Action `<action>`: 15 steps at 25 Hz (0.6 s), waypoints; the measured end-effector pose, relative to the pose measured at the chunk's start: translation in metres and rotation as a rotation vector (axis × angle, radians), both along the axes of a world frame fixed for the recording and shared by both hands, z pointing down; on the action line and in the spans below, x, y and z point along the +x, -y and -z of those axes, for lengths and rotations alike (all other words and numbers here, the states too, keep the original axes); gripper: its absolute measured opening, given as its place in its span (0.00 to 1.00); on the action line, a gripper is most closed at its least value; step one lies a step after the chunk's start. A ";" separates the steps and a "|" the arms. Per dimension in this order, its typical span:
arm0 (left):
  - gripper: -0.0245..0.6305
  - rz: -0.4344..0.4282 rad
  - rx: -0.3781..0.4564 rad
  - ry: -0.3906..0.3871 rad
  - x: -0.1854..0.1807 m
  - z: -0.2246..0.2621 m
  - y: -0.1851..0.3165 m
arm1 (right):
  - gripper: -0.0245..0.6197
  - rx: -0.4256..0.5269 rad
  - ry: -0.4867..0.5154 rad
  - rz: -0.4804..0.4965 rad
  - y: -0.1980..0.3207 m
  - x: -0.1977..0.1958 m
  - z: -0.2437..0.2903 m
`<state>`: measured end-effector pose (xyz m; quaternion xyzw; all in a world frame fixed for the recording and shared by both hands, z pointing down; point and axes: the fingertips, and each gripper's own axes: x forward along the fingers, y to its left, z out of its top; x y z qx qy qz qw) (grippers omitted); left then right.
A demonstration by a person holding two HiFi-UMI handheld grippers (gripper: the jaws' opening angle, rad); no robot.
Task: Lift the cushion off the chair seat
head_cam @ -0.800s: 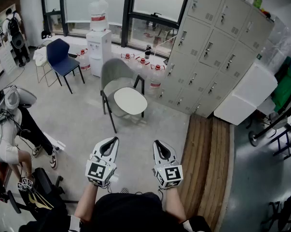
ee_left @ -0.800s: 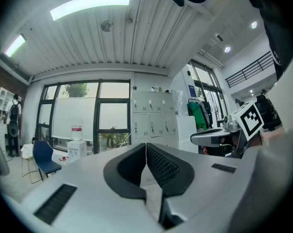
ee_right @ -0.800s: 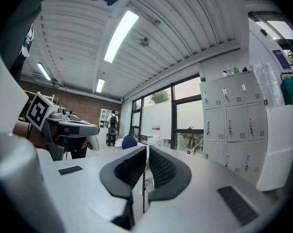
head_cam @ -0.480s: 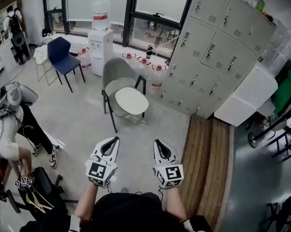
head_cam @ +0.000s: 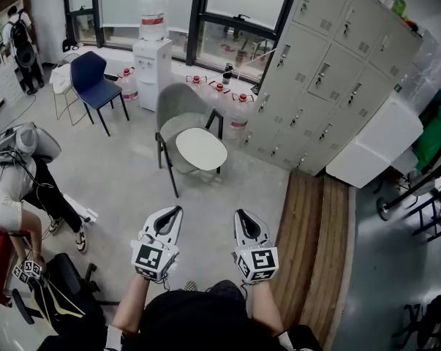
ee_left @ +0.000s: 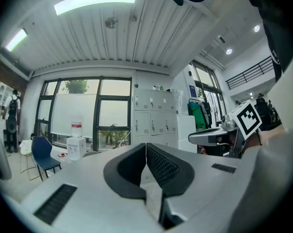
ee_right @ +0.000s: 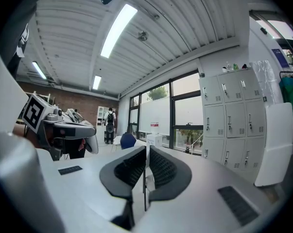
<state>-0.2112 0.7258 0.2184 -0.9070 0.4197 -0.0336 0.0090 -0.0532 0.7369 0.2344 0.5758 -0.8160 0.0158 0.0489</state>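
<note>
**Both grippers clenched, cushion well ahead**

Side by side, the left gripper (head_cam: 178,210) and right gripper (head_cam: 239,213) have their jaws pressed together on nothing, as each gripper view shows. Only the head view shows the white oval cushion (head_cam: 201,149), lying flat on the grey shell chair (head_cam: 178,102) seat with its long axis left-right.

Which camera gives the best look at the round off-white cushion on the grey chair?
The head view: the round off-white cushion lies whole and unobstructed on the seat of the grey chair, seen from above. Neither gripper view shows it at all.
</note>
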 end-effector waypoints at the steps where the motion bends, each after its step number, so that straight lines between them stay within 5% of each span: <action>1: 0.07 -0.002 -0.003 0.000 0.001 -0.003 0.001 | 0.10 -0.005 0.002 -0.001 0.001 0.001 -0.003; 15: 0.07 0.033 -0.039 0.025 0.033 -0.022 0.069 | 0.10 -0.027 0.035 0.029 0.078 0.035 -0.018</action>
